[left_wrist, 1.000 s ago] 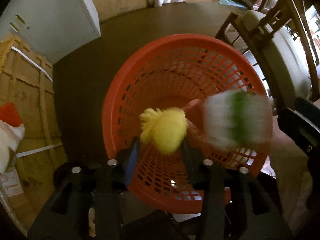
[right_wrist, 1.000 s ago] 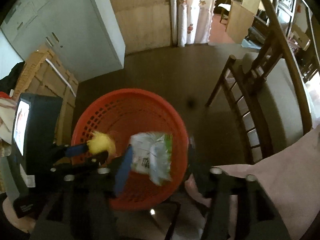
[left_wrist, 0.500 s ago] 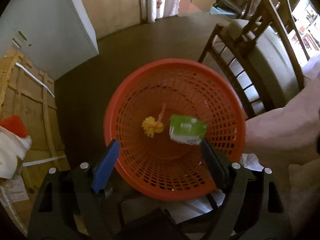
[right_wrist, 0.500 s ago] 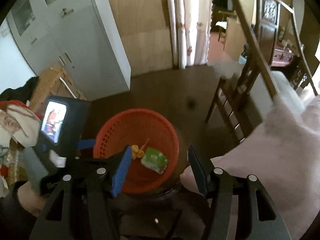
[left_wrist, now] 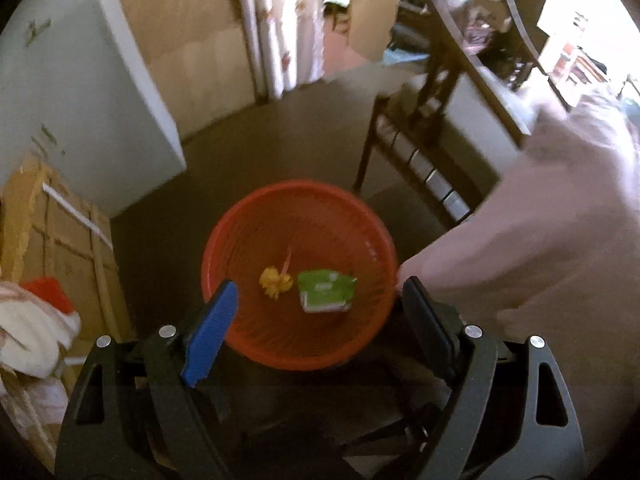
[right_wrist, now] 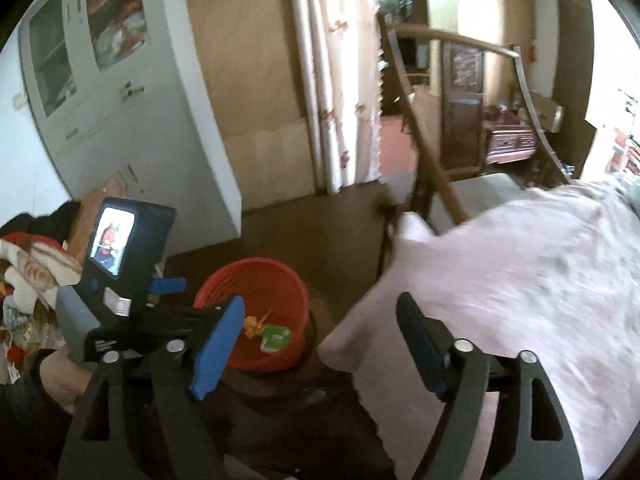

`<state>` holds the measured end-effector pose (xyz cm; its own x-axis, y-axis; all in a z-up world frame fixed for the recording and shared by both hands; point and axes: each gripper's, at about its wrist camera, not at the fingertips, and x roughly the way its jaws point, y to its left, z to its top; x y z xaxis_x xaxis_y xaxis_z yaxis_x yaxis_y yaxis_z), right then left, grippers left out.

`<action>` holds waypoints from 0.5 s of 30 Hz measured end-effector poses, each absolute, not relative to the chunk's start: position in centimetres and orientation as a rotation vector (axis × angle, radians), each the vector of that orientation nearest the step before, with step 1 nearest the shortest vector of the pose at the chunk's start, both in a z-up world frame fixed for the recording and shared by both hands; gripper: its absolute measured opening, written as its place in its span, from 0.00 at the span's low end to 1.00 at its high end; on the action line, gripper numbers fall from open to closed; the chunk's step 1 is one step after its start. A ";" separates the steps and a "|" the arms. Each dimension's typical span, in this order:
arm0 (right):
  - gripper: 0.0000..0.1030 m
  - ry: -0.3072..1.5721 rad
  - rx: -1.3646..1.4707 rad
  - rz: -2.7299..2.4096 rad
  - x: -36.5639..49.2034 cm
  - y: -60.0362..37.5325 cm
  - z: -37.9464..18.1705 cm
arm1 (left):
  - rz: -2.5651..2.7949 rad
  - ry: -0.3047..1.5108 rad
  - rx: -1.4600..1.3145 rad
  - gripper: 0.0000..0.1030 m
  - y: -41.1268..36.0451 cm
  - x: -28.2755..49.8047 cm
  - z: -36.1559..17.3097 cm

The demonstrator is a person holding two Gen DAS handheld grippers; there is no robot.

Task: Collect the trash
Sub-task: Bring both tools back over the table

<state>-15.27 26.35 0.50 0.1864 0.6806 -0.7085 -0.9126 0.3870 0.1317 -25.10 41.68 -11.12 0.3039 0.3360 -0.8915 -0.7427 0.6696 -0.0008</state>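
Note:
An orange plastic basket (left_wrist: pixel 248 216) stands on the dark floor. In it lie a yellow crumpled piece of trash (left_wrist: pixel 274 281) and a green and white packet (left_wrist: pixel 325 290). My left gripper (left_wrist: pixel 316 300) is open and empty, held above the basket's near rim. My right gripper (right_wrist: pixel 320 316) is open and empty, higher up and further back. The right wrist view shows the basket (right_wrist: pixel 280 276), the yellow trash (right_wrist: pixel 252 325), the green packet (right_wrist: pixel 276 336) and the left gripper's body (right_wrist: pixel 128 320) to the left of the basket.
A wooden chair (left_wrist: pixel 432 128) stands right of the basket. A pale pink cloth (left_wrist: pixel 540 220) covers a surface at the right, also seen in the right wrist view (right_wrist: pixel 520 280). A white cabinet (left_wrist: pixel 80 80) and a cardboard box (left_wrist: pixel 48 240) stand at the left.
Both grippers let go of their trash: the yellow piece and the green packet dropped into the basket. Both grippers opened and rose away from the basket.

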 end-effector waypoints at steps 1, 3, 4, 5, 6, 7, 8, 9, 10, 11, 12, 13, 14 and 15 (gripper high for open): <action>0.82 0.760 -0.342 1.132 -14.8 25.1 1.0 | 0.741 1.023 -0.443 0.79 41.1 -24.8 -10.5; 0.85 0.744 -0.322 1.111 -14.2 23.5 1.3 | 0.716 0.998 -0.404 0.81 39.5 -24.0 -8.9; 0.85 0.741 -0.312 1.099 -13.8 22.6 1.6 | 0.702 0.985 -0.387 0.82 38.7 -23.6 -8.1; 0.86 0.735 -0.294 1.078 -13.2 21.3 1.9 | 0.685 0.969 -0.364 0.82 37.8 -23.1 -7.3; 0.89 0.731 -0.284 1.068 -13.0 20.6 2.1 | 0.671 0.956 -0.343 0.82 37.0 -22.7 -6.6; 0.90 0.724 -0.266 1.047 -12.4 19.2 2.4 | 0.655 0.941 -0.316 0.83 36.0 -22.2 -5.8; 0.92 0.719 -0.257 1.031 -12.0 18.4 2.5 | 0.639 0.922 -0.286 0.84 34.9 -21.6 -5.0; 0.93 0.712 -0.243 1.006 -11.5 17.2 2.7 | 0.625 0.907 -0.266 0.84 34.2 -21.2 -4.4; 0.94 0.707 -0.228 0.981 -11.0 15.8 2.9 | 0.606 0.891 -0.247 0.85 33.3 -20.7 -3.7; 0.94 0.705 -0.218 0.961 -10.5 14.9 3.1 | 0.579 0.871 -0.220 0.86 32.2 -19.9 -3.0; 0.94 0.701 -0.206 0.934 -10.4 13.8 3.3 | 0.554 0.855 -0.191 0.86 30.9 -19.1 -2.2; 0.94 0.698 -0.190 0.907 -10.0 12.4 3.5 | 0.541 0.847 -0.175 0.86 30.0 -18.4 -2.0; 0.94 0.695 -0.166 0.869 -9.4 10.5 3.8 | 0.510 0.831 -0.152 0.87 28.7 -17.5 -1.4; 0.94 0.693 -0.149 0.841 -9.0 9.0 4.1 | 0.481 0.821 -0.138 0.87 27.6 -16.7 -1.1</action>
<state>-8.98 9.01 4.07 0.4639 0.6343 -0.6185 -0.7278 0.6709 0.1421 -16.67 27.56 -1.09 0.5813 0.3577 -0.7309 -0.4625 0.8842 0.0649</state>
